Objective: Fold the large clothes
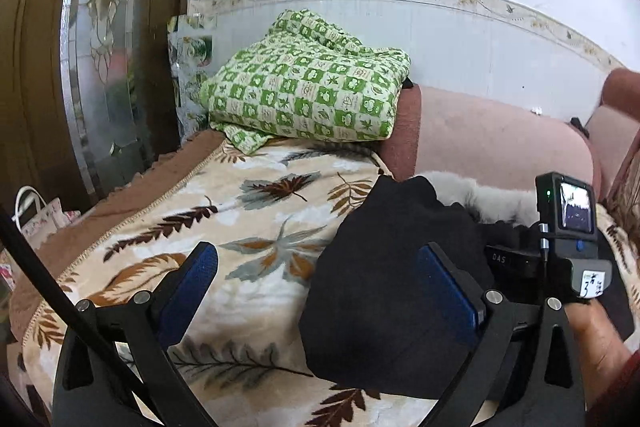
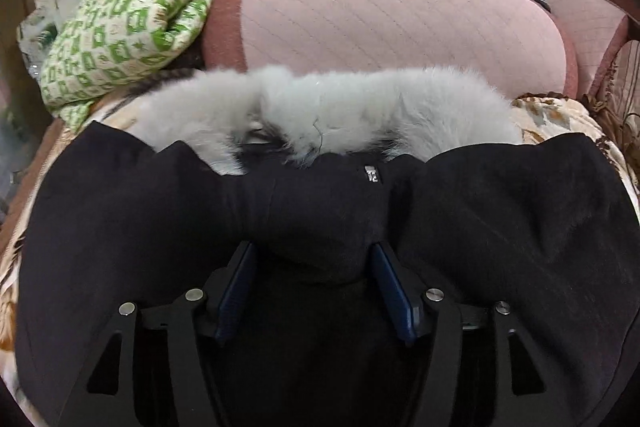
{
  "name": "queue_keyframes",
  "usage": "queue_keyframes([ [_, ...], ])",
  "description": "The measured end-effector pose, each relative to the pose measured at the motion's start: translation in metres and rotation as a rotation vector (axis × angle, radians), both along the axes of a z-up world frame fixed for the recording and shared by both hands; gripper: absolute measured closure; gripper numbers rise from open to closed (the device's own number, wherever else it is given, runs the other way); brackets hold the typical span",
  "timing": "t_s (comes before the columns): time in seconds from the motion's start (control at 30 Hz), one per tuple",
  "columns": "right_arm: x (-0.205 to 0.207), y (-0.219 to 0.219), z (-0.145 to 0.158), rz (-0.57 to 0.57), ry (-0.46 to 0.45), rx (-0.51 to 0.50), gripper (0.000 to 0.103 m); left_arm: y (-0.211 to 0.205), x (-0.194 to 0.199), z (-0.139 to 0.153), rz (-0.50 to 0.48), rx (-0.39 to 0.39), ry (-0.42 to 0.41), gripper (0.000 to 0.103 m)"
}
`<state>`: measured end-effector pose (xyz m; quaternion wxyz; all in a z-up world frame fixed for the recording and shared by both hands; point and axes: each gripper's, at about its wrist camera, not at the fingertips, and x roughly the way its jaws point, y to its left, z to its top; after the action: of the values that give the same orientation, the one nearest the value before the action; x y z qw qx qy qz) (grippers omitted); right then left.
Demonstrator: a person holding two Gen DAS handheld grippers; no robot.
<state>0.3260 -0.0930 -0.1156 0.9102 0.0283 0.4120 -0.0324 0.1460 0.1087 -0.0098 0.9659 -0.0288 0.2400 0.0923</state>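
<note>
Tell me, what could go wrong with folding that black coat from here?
A bunched ridge of the black coat sits between the right claw pads, so lifting away may drag the fold loose. The grey fur trim could snag or splay. The left claw, open over the leaf-print blanket, holds nothing down.

Leaf-print blanket [image 1: 240, 227] lying bare left of black coat [image 1: 380, 287], offering open passage. Green checked quilt [image 1: 308, 87] sitting piled beyond coat's left, blocking. Pink sofa back [image 2: 400, 27] rising just behind coat's fur collar [image 2: 340, 107], closing far side.
</note>
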Motion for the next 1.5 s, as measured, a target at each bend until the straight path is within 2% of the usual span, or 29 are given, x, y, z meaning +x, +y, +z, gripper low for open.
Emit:
queue_keyframes([
  [0.1,-0.008,0.004,0.009,0.008,-0.005,-0.041,0.038,-0.003,-0.004,-0.001,-0.034,-0.001,0.011,0.003],
  [0.13,-0.016,0.005,0.022,0.012,-0.018,-0.058,0.037,-0.002,-0.007,0.0,-0.048,-0.017,0.01,0.003],
  [0.23,-0.043,-0.007,0.053,0.009,-0.117,-0.039,0.037,-0.001,-0.014,0.003,-0.062,-0.044,-0.004,0.003],
  [0.3,-0.053,-0.026,0.062,-0.028,-0.138,-0.049,0.037,-0.001,-0.014,0.003,-0.06,-0.049,-0.001,0.003],
  [0.4,-0.058,-0.068,0.057,-0.143,-0.131,-0.062,0.036,-0.004,-0.011,0.001,-0.063,-0.042,0.01,0.003],
  [0.47,-0.057,-0.1,0.041,-0.226,-0.078,-0.057,0.032,-0.007,-0.008,-0.001,-0.06,-0.029,0.014,0.003],
  [0.53,-0.059,-0.124,0.029,-0.247,-0.057,0.028,0.024,-0.011,-0.009,-0.003,-0.057,-0.01,0.006,0.003],
  [0.57,-0.067,-0.134,0.028,-0.265,-0.071,0.062,0.024,-0.013,-0.009,-0.003,-0.056,0.003,-0.002,0.003],
  [0.73,-0.11,-0.127,0.055,-0.272,-0.174,0.018,0.024,-0.023,-0.015,-0.004,-0.056,0.044,-0.014,0.003],
  [0.83,-0.149,-0.111,0.065,-0.211,-0.211,0.028,0.023,-0.025,-0.019,-0.003,-0.124,-0.011,-0.015,0.002],
  [0.93,-0.192,-0.096,0.065,-0.165,-0.216,0.087,0.022,-0.029,-0.022,-0.004,-0.176,-0.06,-0.004,0.001],
  [1.03,-0.224,-0.087,0.056,-0.147,-0.212,0.153,0.022,-0.04,-0.024,-0.009,-0.232,-0.082,0.047,0.001],
  [1.07,-0.233,-0.085,0.052,-0.147,-0.22,0.148,0.021,-0.044,-0.023,-0.012,-0.245,-0.082,0.067,0.001],
  [1.27,-0.239,-0.076,0.036,-0.119,-0.198,-0.013,0.019,-0.064,-0.027,-0.024,-0.281,-0.053,0.133,0.001],
  [1.5,-0.237,-0.084,0.03,-0.136,-0.186,0.037,0.019,-0.072,-0.024,-0.035,-0.293,-0.058,0.19,0.001],
])
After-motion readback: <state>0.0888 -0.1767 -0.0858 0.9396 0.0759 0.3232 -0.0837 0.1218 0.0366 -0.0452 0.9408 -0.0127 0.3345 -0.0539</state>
